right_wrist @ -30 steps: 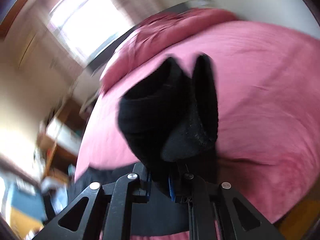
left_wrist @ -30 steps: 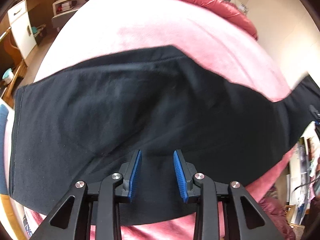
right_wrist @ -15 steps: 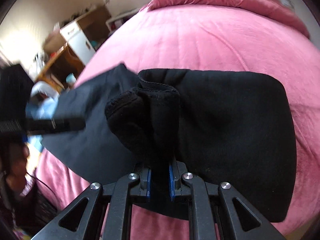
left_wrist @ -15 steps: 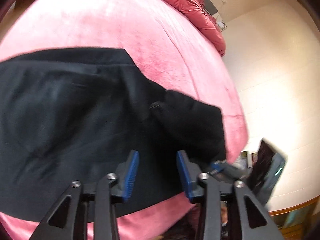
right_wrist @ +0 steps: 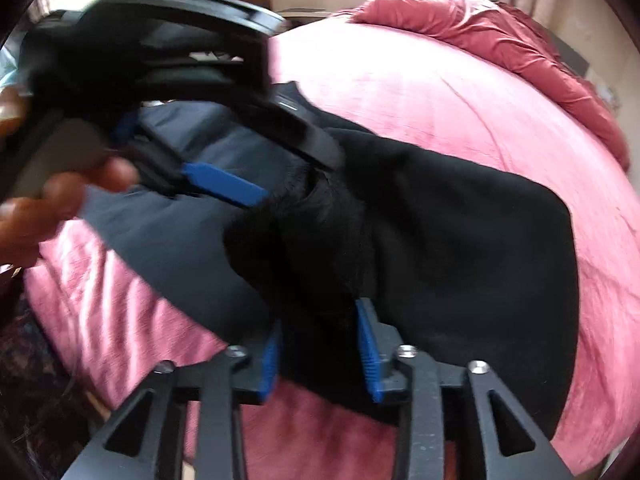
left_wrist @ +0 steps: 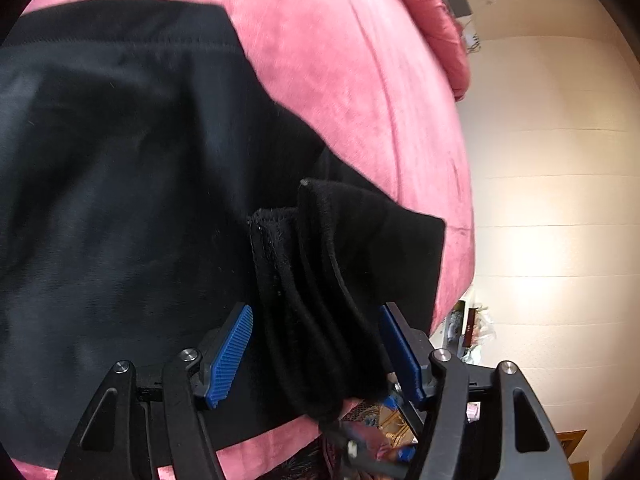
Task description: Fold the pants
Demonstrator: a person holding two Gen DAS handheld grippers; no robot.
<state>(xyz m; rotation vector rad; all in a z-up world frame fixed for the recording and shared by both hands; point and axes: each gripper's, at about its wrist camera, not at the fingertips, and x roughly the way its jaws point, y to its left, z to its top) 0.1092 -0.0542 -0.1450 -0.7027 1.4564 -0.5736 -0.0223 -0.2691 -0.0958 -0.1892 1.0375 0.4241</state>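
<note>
Left wrist view: our left gripper (left_wrist: 316,354) gapes wide around a bunched hem of soft black pants (left_wrist: 120,180) on the pink velvety bed (left_wrist: 360,60), near its right edge. Our right gripper (right_wrist: 318,354) stands parted around that bunch, with bare bed beyond.

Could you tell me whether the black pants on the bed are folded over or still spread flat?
Partly folded: the black pants lie doubled on the pink bedspread, a bunched end standing between the right gripper's open fingers.

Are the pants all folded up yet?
Not quite. The black pants lie on the pink bed with one end doubled over the rest, so one fold looks done. The left gripper and right gripper are both open around the bunched end. Probably left: lay it flat and fold again.
</note>
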